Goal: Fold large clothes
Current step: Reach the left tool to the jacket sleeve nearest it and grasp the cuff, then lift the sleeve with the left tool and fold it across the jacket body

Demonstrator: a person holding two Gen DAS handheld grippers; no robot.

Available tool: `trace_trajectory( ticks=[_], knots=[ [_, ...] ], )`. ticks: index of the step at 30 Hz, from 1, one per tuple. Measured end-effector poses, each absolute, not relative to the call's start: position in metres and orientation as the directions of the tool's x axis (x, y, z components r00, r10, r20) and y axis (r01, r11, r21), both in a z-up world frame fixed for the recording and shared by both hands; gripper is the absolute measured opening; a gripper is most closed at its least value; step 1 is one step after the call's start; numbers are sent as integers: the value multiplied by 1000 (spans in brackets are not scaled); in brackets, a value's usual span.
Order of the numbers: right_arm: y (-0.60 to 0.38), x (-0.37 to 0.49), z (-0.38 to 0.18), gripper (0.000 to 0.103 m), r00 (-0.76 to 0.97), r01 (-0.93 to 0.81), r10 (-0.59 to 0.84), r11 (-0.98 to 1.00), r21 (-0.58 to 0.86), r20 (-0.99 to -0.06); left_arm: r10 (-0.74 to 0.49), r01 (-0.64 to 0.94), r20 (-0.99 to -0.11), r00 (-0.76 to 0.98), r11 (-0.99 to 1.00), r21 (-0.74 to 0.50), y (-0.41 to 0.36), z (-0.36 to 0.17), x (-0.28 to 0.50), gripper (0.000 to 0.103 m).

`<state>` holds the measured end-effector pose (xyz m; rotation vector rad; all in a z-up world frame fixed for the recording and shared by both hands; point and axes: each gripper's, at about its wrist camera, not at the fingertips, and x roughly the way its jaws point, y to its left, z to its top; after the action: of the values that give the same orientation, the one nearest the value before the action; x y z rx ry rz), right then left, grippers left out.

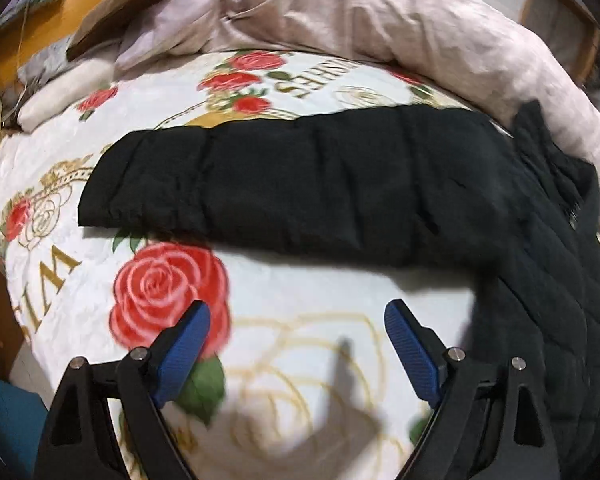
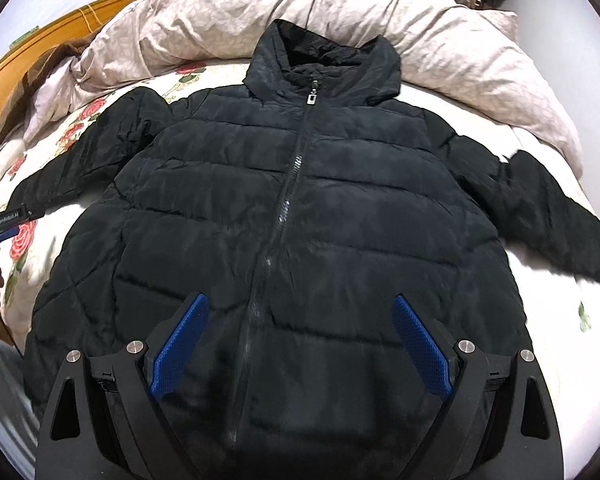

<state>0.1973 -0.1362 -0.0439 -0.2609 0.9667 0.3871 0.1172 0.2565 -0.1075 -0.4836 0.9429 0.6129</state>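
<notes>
- A black puffer jacket (image 2: 300, 220) lies face up and zipped on a rose-print bed (image 1: 300, 292), hood toward the rumpled pink duvet (image 2: 440, 40), both sleeves spread wide.
- The left claw (image 1: 296, 344) hangs released over bare bedspread; the left sleeve (image 1: 260, 192) lies crosswise just ahead of it, cuff to the left in that view.
- The right claw (image 2: 300, 344) is released too, directly above the jacket's lower front, straddling the zip (image 2: 288, 200).
- The left hand looks nearer that sleeve, likely the first fold.
</notes>
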Motion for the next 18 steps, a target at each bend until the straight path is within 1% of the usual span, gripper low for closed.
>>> trace_trajectory(
  ticks=[6, 13, 15, 18],
  knots=[
    [-124, 226, -59, 93, 493, -430, 185, 901, -53, -850, 267, -748, -857, 441, 637, -186, 307, -132, 127, 90],
    [-114, 259, -79, 93, 475, -409, 158, 911, -58, -866, 317, -781, -829, 461, 589, -209, 337, -141, 138, 90],
    [-114, 265, -83, 93, 471, -401, 153, 914, -56, -869, 335, -788, -821, 463, 580, -208, 341, -140, 141, 84],
    [-114, 271, -86, 93, 468, -395, 144, 917, -61, -872, 359, -794, -814, 457, 577, -192, 344, -138, 148, 68]
  ],
)
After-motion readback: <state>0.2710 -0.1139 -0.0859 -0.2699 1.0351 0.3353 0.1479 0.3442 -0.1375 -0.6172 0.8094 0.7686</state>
